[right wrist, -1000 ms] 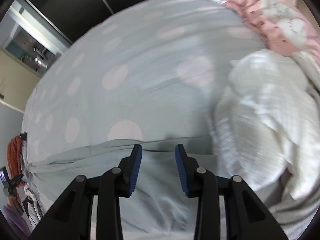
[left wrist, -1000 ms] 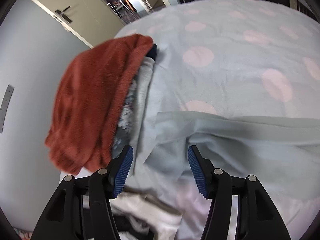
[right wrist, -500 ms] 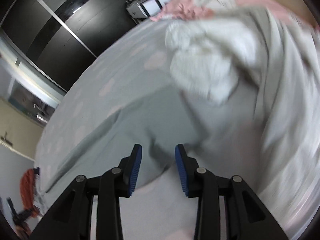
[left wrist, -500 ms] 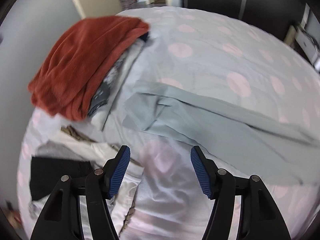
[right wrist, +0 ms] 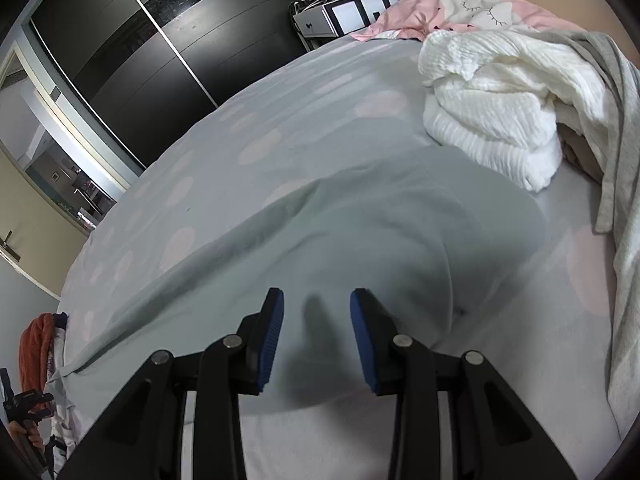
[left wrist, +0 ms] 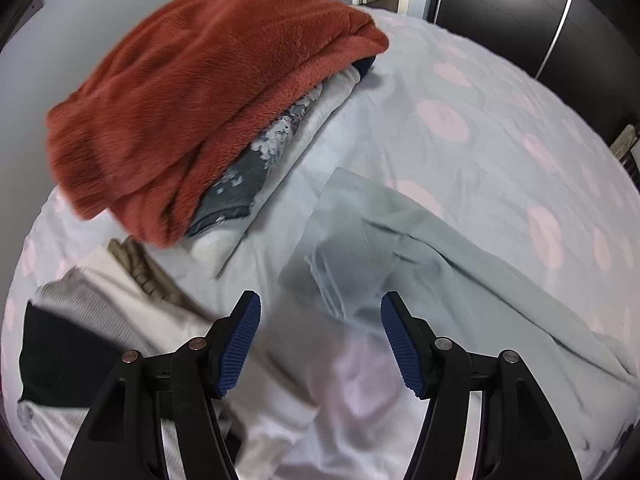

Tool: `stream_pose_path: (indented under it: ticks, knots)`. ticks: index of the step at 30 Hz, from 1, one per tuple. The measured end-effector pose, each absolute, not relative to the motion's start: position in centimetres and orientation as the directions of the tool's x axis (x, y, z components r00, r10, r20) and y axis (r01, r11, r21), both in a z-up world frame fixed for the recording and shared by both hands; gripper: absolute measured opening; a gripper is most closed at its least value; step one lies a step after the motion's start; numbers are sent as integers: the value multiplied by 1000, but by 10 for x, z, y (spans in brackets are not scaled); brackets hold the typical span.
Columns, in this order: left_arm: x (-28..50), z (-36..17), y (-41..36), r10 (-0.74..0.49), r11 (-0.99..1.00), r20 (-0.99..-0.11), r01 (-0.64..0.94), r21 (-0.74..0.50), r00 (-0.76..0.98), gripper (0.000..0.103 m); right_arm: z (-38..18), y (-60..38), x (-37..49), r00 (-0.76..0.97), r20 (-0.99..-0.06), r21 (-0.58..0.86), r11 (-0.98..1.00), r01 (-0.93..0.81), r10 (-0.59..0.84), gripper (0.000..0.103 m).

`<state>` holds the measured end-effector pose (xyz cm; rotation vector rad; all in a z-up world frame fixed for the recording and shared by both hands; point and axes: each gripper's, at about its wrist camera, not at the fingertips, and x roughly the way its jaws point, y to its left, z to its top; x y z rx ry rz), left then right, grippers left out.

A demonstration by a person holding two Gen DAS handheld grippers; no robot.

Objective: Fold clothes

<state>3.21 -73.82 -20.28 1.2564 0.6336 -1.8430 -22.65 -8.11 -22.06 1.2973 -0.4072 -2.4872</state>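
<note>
A long pale grey-green garment (left wrist: 440,264) lies stretched across the spotted bedspread (left wrist: 500,112). Its folded-over end sits just ahead of my left gripper (left wrist: 320,340), which is open with nothing between its fingers. In the right wrist view the same garment (right wrist: 360,232) spreads out wide and flat. My right gripper (right wrist: 317,338) hovers above its near edge, open and empty. The other gripper (right wrist: 24,402) shows at the far left edge of that view, in a hand.
A stack of folded clothes topped by a rust-red fleece (left wrist: 192,96) stands at the left. White, black and khaki clothes (left wrist: 100,320) lie loose near it. A white knit heap (right wrist: 496,108), a grey garment (right wrist: 616,160) and a pink pillow (right wrist: 460,4) sit at the right. Dark wardrobe doors (right wrist: 160,40) stand behind the bed.
Both grippers have pulled back from the grey-green garment. The left one swung out and then came nearer the folded end; the right one swung toward the white heap. Both stayed open.
</note>
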Motion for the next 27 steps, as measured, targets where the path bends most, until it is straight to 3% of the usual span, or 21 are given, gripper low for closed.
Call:
stream_pose_path:
  ticks: [5, 6, 7, 9, 10, 15, 18, 19, 27]
  knots:
    - [3, -208, -764, -449, -551, -888, 813, 188, -99, 57, -224, -94, -230, -554, -746, 332, -928, 169, -369, 34]
    - [-3, -209, -770, -463, -550, -883, 808, 213, -82, 46, -225, -95, -231, -552, -749, 330, -928, 171, -368, 34]
    - [-7, -209, -776, -464, -552, -883, 802, 226, -71, 28, -226, -95, -232, -549, -750, 331, -928, 170, -368, 34]
    - [-15, -206, -786, -458, -558, -886, 799, 223, -72, 10, -228, -96, -234, -544, -754, 331, -928, 169, -368, 34]
    - [-17, -204, -790, -455, -560, -887, 800, 216, -79, 9, -229, -96, -234, -542, -756, 332, -928, 168, -368, 34]
    - [-8, -190, -782, -447, -578, -885, 797, 176, -129, 14, -234, -97, -238, -529, -763, 335, -927, 166, -371, 34]
    - [6, -182, -771, -436, -594, -882, 794, 131, -180, 42, -235, -97, -237, -521, -763, 346, -923, 170, -382, 34]
    - [12, -180, -766, -433, -601, -879, 791, 115, -200, 45, -235, -97, -237, -518, -763, 350, -921, 172, -386, 34]
    - [31, -218, -736, -392, -675, -900, 724, 142, -189, 50, -237, -98, -237, -496, -764, 375, -909, 179, -413, 34]
